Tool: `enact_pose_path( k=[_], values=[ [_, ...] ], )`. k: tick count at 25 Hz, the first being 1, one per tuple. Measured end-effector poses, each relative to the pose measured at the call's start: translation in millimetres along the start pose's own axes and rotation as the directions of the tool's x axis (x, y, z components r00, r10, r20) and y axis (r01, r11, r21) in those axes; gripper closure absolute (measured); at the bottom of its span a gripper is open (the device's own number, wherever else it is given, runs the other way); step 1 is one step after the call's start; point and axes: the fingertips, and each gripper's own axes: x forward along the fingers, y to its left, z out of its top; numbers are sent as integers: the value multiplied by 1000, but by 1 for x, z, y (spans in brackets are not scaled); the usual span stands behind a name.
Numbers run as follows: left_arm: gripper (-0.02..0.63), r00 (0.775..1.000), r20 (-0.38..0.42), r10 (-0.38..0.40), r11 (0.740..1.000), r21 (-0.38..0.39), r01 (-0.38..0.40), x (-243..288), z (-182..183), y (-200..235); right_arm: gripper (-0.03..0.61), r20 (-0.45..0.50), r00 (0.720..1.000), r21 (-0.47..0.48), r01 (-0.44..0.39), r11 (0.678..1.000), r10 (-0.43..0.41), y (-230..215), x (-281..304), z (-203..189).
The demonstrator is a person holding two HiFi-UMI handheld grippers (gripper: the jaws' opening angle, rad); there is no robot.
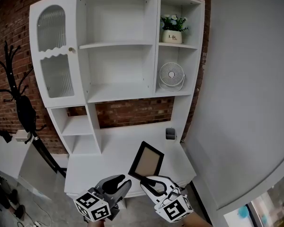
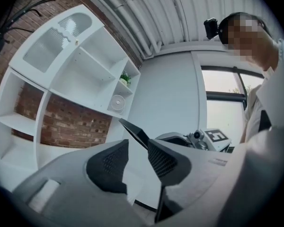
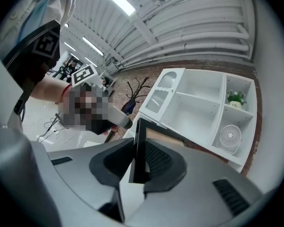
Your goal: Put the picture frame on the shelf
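The picture frame [image 1: 146,161], black-edged with a tan centre, hangs tilted over the white desk top [image 1: 113,148] below the white shelf unit [image 1: 116,91]. My right gripper [image 1: 149,180] is shut on its lower edge; in the right gripper view the thin black frame edge [image 3: 141,131] stands clamped between the pads of that gripper [image 3: 139,150]. My left gripper [image 1: 124,180] sits just left of the frame, jaws apart. In the left gripper view the left gripper [image 2: 137,150] has nothing between its pads, and the frame's dark corner [image 2: 135,132] shows just beyond them.
A potted plant [image 1: 173,30] and a small white fan [image 1: 172,75] fill the right-hand shelf compartments. A ribbed-glass door [image 1: 54,56] closes the left one. A small dark object [image 1: 170,134] stands on the desk. A black coat stand [image 1: 19,98] is left, a white wall [image 1: 246,103] right.
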Motion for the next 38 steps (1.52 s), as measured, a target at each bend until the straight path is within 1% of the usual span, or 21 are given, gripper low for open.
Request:
enact_pose_path(
  k=[1,2,4,7,10,18,21,26,30,38],
  values=[
    [487,1000,-15,-11,1000,2,11,3,0,-4,492,-7,1000,-20,-5,1000,5,-1,-1,-3],
    [475,1000,-22,-15,1000,-6,15,7,1,-6,494,-12,1000,-40,-12,999,11,-1,-3,-5],
    [474,1000,-10,-13,998,-56,12,14,2,-7,494,-13,1000,-80,-27,996,26,0,-5,-8],
    [474,1000,3,-20,989,-143,20,22,-1,-8,492,-10,998,-144,-58,988,57,5,-9,-11],
    [474,1000,-18,-10,986,-166,7,29,-7,-9,492,-13,997,-196,-83,977,82,7,-10,-14],
    [482,999,0,32,972,-232,-31,38,-15,-4,492,-18,993,-255,-119,960,119,2,-10,-27],
    [493,999,21,37,964,-265,-30,43,-13,6,492,-13,992,-253,-125,960,125,-5,0,-32],
    [497,998,33,45,962,-273,-35,53,-6,40,492,-18,992,-256,-127,958,127,-20,33,-38],
    [497,998,48,43,963,-266,-29,60,11,76,492,-20,993,-262,-121,957,120,-39,70,-37],
    [497,997,73,-3,971,-238,21,72,50,144,493,-28,996,-296,-84,951,80,-76,140,-24]
  ],
)
